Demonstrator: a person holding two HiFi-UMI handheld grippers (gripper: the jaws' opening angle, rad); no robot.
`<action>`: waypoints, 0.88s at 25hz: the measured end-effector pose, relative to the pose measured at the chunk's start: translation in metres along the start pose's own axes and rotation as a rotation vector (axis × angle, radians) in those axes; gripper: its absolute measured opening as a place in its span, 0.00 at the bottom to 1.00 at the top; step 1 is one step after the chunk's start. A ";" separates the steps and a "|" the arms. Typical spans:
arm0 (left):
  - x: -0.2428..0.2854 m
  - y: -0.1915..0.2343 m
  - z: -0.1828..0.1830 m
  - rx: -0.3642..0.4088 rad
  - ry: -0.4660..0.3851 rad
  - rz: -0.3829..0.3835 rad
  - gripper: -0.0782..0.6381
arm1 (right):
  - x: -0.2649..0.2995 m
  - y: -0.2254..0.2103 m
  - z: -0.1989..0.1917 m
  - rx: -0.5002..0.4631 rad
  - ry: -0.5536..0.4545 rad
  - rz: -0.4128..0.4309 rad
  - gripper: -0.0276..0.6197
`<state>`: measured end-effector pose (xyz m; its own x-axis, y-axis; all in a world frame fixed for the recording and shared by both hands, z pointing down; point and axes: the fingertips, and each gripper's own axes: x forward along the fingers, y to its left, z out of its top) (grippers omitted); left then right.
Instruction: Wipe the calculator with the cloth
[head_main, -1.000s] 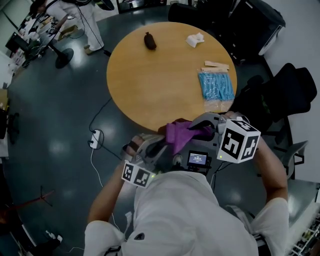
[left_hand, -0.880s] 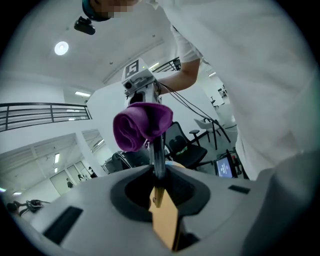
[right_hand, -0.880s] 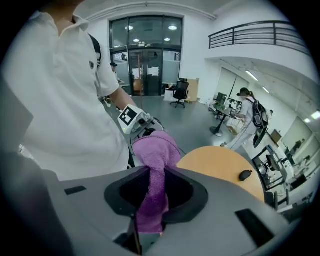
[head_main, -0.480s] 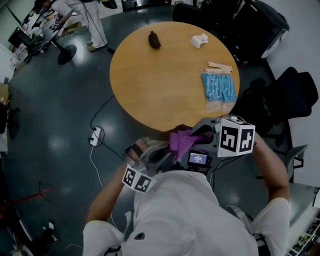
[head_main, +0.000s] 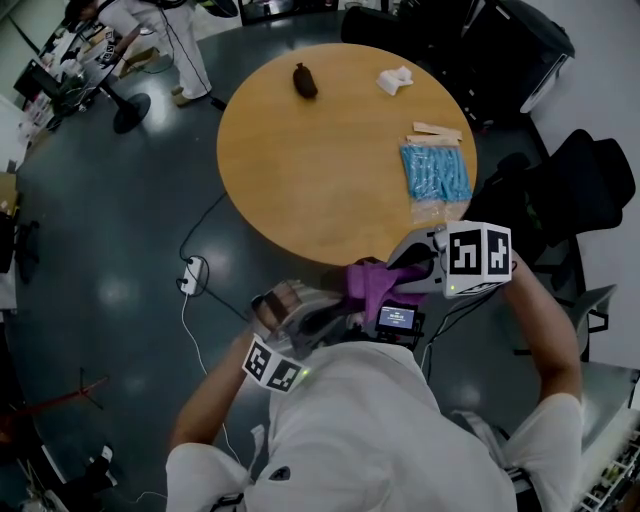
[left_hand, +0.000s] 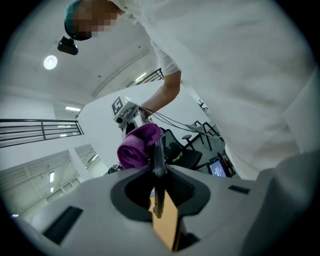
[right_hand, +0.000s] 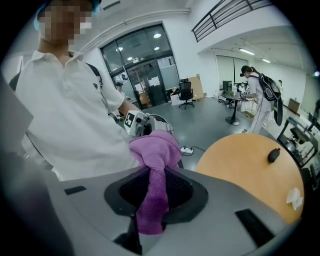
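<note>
Where the calculator (left_hand: 158, 165) is: off the worktop (head_main: 330, 150), in the air before the person's chest, clamped in the left gripper (head_main: 335, 305).
Left gripper: its jaws are closed on the calculator, one on each flat face, so that the calculator shows only as a thin dark slab seen on its edge.
Right gripper (head_main: 395, 272): its jaws are closed on the purple cloth (right_hand: 155, 165); a strip hangs down between them and a wad bulges out past the tips.
Key relation: the two grippers point toward each other, and the wad sits at the far end of the calculator, where it seems to touch it.
Long axis: the length of the calculator runs out along the left gripper's jaws, toward the right gripper. I judge that a wiping stroke must follow this line over a flat face, not across the thin edge.
Working hand: the right one carries the cloth, so it probably makes the stroke, while the left only has to hold firm.
Head view alone: it shows that both grippers meet just off the near rim of the worktop, but the cloth and the grippers hide the calculator.
Left gripper view alone: it shows the edge of the calculator and the wad at its tip.
Right gripper view alone: it shows the grip on the cloth, with the left gripper just behind; I cannot make out the calculator there.
</note>
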<state>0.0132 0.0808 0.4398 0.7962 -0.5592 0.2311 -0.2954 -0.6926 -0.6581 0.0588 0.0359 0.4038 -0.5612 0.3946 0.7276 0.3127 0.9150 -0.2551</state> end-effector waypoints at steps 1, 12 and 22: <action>0.000 -0.001 0.002 0.005 -0.006 -0.002 0.20 | 0.001 -0.001 -0.002 0.001 0.005 -0.002 0.17; -0.001 -0.006 0.029 0.022 -0.054 -0.012 0.20 | 0.007 -0.022 -0.035 0.104 -0.023 -0.030 0.18; -0.006 -0.009 0.045 0.027 -0.079 -0.034 0.20 | 0.023 -0.048 -0.067 0.171 0.013 -0.051 0.18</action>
<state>0.0350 0.1109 0.4116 0.8451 -0.4968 0.1974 -0.2535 -0.6975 -0.6702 0.0821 -0.0049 0.4759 -0.5623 0.3476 0.7504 0.1490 0.9351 -0.3215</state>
